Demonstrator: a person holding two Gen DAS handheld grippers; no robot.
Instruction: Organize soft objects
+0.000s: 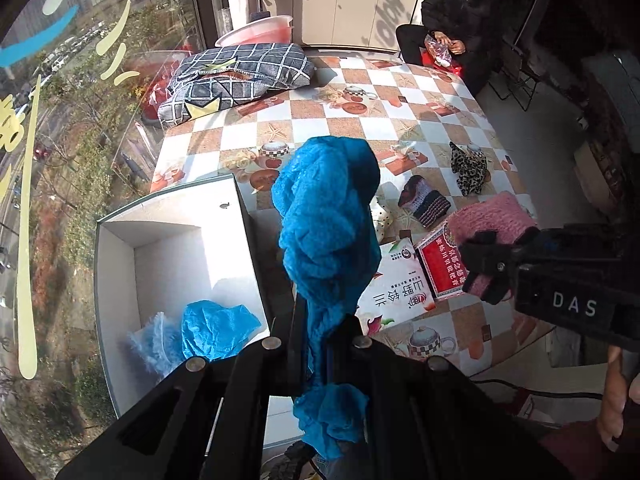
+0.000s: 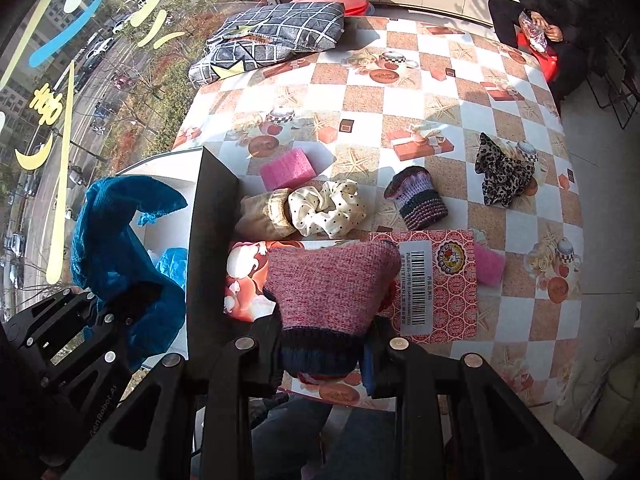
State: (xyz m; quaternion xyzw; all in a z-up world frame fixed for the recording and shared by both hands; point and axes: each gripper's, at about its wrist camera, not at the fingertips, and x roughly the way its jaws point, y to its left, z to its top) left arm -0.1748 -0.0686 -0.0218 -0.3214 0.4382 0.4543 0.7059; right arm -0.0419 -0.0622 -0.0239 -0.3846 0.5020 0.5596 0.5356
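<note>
My left gripper [image 1: 320, 332] is shut on a crumpled blue cloth [image 1: 328, 208], which hangs above the right wall of a white box [image 1: 168, 200]. Another blue cloth [image 1: 216, 328] and a fluffy pale blue piece [image 1: 152, 340] lie inside the box. My right gripper [image 2: 324, 344] is shut on a pink knitted piece with a dark cuff [image 2: 332, 284], held over a red printed carton [image 2: 440, 284]. The right wrist view shows the left gripper [image 2: 120, 308] and its blue cloth [image 2: 120, 232] at the left. The left wrist view shows the right gripper [image 1: 488, 268] at the right.
On the checkered tablecloth [image 2: 400, 96] lie a dotted scrunchie [image 2: 328, 208], a beige piece [image 2: 264, 216], a striped knit [image 2: 416, 200], a leopard cloth [image 2: 504, 172] and two pink sponges [image 2: 286, 168]. A checked cushion [image 2: 280, 36] sits far left. A person [image 2: 560, 8] sits far right, a window to the left.
</note>
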